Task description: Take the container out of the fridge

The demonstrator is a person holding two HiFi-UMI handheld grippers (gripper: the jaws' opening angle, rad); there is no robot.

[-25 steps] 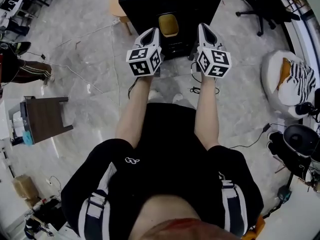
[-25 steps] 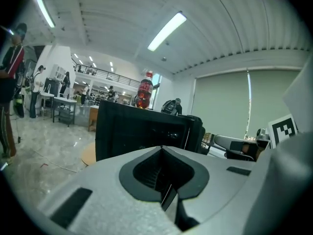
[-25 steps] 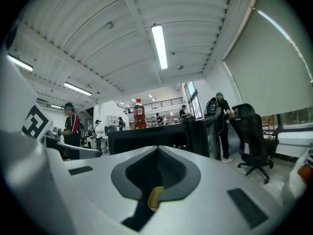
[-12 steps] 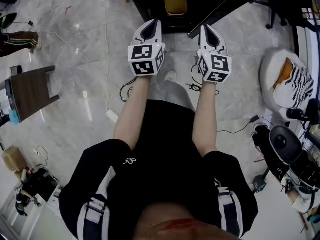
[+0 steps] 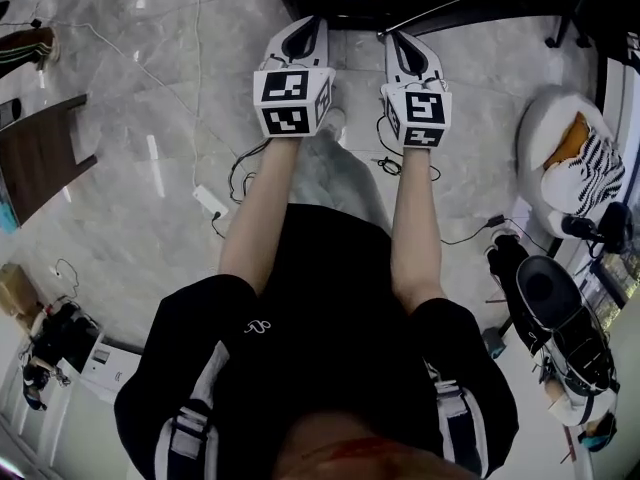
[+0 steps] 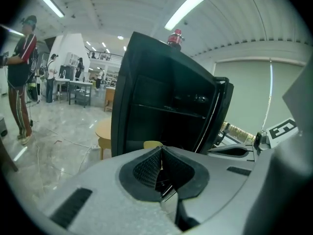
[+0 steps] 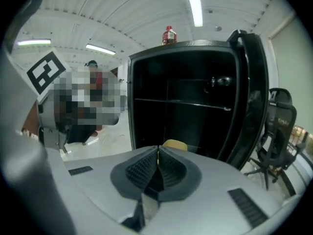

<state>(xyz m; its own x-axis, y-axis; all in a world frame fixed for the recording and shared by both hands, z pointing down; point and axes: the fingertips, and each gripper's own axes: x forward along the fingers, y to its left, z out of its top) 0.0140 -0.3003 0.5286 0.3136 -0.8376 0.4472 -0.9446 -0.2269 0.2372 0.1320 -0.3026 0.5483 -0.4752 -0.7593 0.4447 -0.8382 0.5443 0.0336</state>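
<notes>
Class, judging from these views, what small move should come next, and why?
Probably open the right claw and ease it forward: it and the left claw are shut and empty, the black fridge stands open, and the rounded yellow container sits low inside, just ahead.

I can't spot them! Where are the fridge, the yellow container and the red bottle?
fridge (image 7: pixel 252 97), right gripper view, its open door.
yellow container (image 7: pixel 175 144), right gripper view, its top.
red bottle (image 7: pixel 168 35), right gripper view, its body.

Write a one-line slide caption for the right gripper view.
Right tool, shut and empty, faces the open black fridge; the yellow container sits low inside, a red bottle on top.
</notes>
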